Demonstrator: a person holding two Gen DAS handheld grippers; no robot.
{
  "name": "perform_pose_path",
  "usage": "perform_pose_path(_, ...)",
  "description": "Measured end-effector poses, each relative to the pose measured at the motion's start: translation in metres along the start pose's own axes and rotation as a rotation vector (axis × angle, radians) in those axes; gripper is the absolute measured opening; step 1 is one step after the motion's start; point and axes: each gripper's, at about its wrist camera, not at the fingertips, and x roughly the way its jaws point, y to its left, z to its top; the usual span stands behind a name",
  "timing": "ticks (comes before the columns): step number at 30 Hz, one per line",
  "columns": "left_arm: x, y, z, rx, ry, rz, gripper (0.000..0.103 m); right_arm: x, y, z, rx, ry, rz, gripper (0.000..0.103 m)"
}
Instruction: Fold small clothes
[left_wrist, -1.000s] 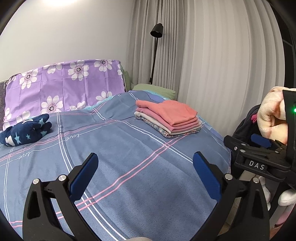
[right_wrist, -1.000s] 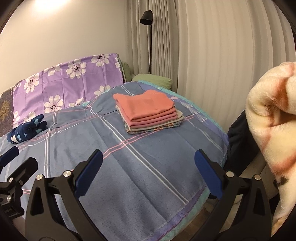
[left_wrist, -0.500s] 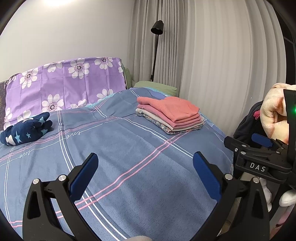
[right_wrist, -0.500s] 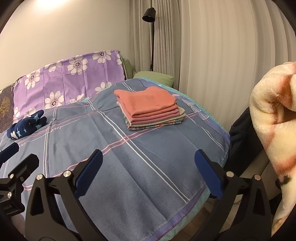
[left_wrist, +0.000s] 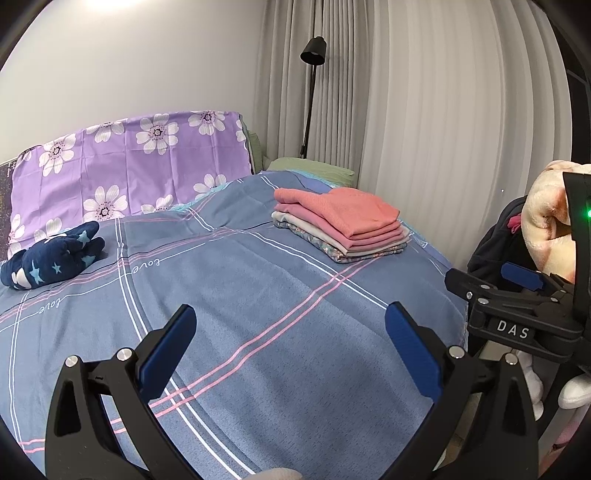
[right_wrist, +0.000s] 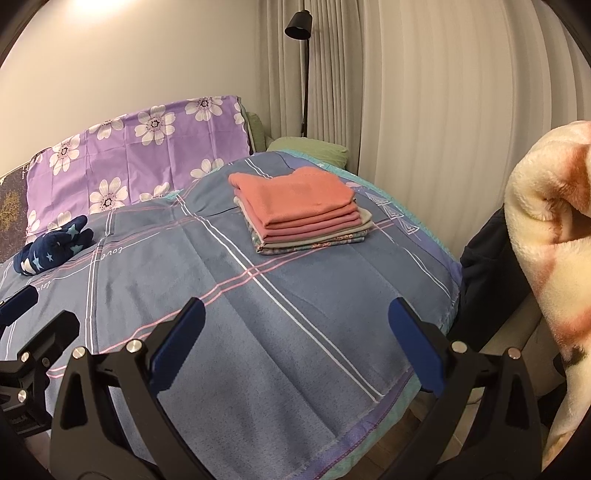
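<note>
Bedroom in a home.
Bed (left_wrist: 258, 295) under a blue plaid cover printed with "love"; purple flowered pillow (left_wrist: 122, 166) at its head against a plain wall; green pillow (right_wrist: 310, 149) in the far corner; black floor lamp (left_wrist: 312, 51) beside full-length pleated curtains (left_wrist: 424, 110); stack of folded clothes (right_wrist: 299, 210) on the cover; navy star-print soft item (left_wrist: 51, 258) near the pillow; fluffy cream blanket (right_wrist: 546, 236) off the bed's edge.
</note>
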Motion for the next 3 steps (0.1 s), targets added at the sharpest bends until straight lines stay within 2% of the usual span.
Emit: perform_pose_path(3, 0.0, 0.0003, -0.0013, 0.003, 0.005, 0.001, 0.102, 0.0005, 0.0, 0.0, 0.001, 0.001, -0.001, 0.101)
